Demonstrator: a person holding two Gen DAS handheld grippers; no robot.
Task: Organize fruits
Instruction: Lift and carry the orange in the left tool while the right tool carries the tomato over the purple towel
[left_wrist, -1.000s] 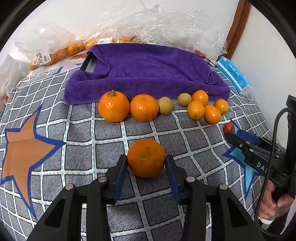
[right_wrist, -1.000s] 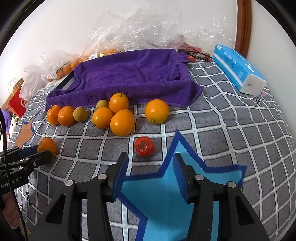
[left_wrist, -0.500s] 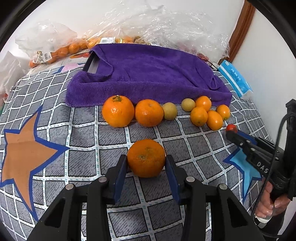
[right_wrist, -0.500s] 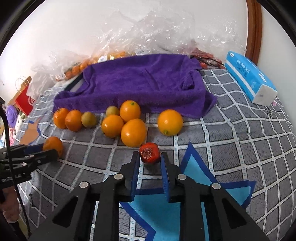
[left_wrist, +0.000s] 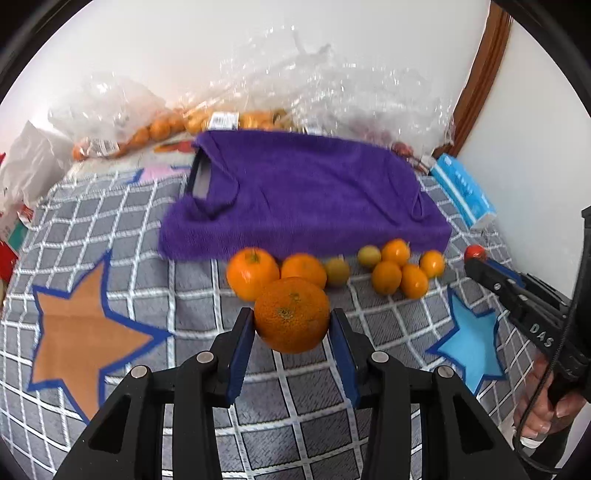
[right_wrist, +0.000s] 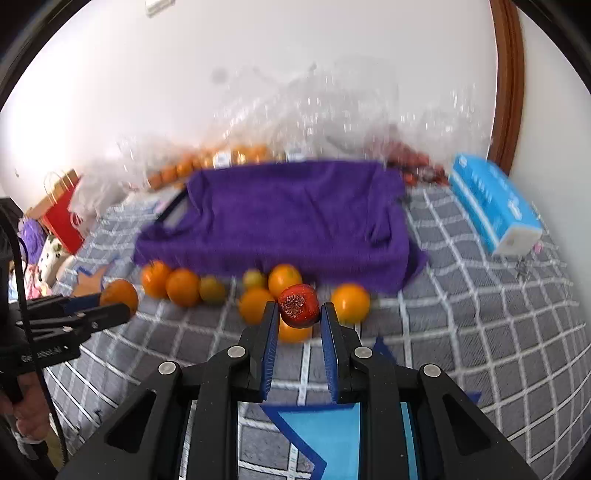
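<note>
Gripping a large orange (left_wrist: 291, 320) between its blue pads, the left gripper (left_wrist: 292, 332) fills the lower centre of the left wrist view, the fruit pinched on both sides just above the grey checked cloth (left_wrist: 155, 221); at the right edge of that frame the right gripper (left_wrist: 476, 258) shows side-on with a small red fruit (left_wrist: 474, 252) at its tip. In the right wrist view the right gripper (right_wrist: 298, 321) sits at lower centre, its narrow-set pads closed on the red fruit (right_wrist: 298, 305). Past both tools, mid-frame, a row of loose oranges (left_wrist: 252, 272) and small yellow-green fruits (left_wrist: 337, 271) lies along the front hem of the purple towel (left_wrist: 303, 199). Farther back, clear plastic bags (left_wrist: 332, 92) with more oranges crowd the white wall across the upper frame, and a blue tissue pack (right_wrist: 495, 206) rests at the right
</note>
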